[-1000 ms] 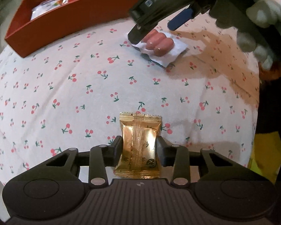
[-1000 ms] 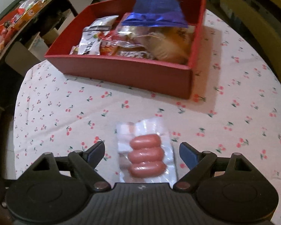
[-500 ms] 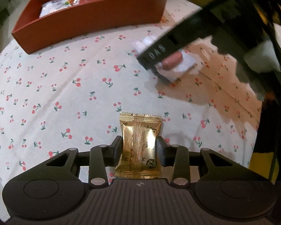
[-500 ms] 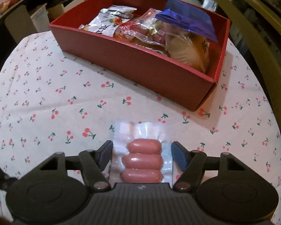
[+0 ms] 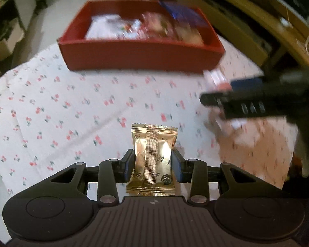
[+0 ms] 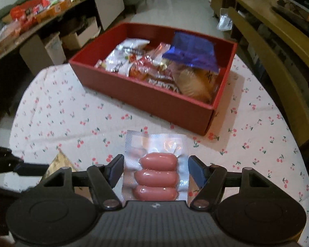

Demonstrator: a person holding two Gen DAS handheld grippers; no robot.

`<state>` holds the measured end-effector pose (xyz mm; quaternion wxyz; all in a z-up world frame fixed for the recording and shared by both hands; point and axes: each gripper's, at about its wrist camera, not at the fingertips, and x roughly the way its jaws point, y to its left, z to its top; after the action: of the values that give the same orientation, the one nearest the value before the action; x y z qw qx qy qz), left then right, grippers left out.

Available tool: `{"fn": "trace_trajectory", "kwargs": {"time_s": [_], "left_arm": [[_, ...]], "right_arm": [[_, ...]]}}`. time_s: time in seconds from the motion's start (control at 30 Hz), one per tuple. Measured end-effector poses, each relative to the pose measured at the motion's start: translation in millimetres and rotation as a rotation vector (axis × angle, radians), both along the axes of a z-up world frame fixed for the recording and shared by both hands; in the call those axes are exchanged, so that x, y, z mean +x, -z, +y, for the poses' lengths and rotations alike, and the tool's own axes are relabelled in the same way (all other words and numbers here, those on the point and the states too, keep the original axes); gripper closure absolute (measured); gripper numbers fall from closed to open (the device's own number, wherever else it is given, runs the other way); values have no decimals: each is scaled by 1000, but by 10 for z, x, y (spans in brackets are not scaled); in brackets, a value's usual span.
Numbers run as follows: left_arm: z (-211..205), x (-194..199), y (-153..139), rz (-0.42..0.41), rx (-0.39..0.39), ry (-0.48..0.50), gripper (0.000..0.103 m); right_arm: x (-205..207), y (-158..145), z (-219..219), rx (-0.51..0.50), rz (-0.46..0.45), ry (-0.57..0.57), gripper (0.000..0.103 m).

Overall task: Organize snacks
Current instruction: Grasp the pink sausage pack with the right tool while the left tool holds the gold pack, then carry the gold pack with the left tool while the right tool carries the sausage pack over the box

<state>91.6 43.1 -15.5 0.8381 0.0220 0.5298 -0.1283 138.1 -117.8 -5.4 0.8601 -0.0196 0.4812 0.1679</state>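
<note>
Left hand-held gripper [image 5: 152, 161] is clamped on a gold foil snack packet [image 5: 152, 160], holding it upright above the cherry-print cloth on the bench [image 5: 51, 107], with the red box [image 5: 142, 57] of snacks straight ahead across the cloth. Right hand-held gripper [image 6: 155, 171] has its fingers [image 6: 115, 170] snug against both edges of a clear vacuum pack of three pink sausages [image 6: 156, 175], so it looks like it's gripping that. The red box [image 6: 150, 96] ahead of it already has a blue bag [image 6: 192, 54] and other wrapped snacks piled inside.
</note>
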Motion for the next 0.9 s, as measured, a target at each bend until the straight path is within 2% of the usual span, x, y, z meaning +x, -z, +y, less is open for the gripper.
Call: {"fn": "trace_trajectory", "kwargs": {"time_s": [0.23,0.9], "left_arm": [[9,281,-132,-50,-40,-76,57],[-124,732,-424,-157,-91,-129,57]], "right_arm": [[6,-172,-30,43,-52,25,26],[257,-423,-145,136,-112,119,26]]}}
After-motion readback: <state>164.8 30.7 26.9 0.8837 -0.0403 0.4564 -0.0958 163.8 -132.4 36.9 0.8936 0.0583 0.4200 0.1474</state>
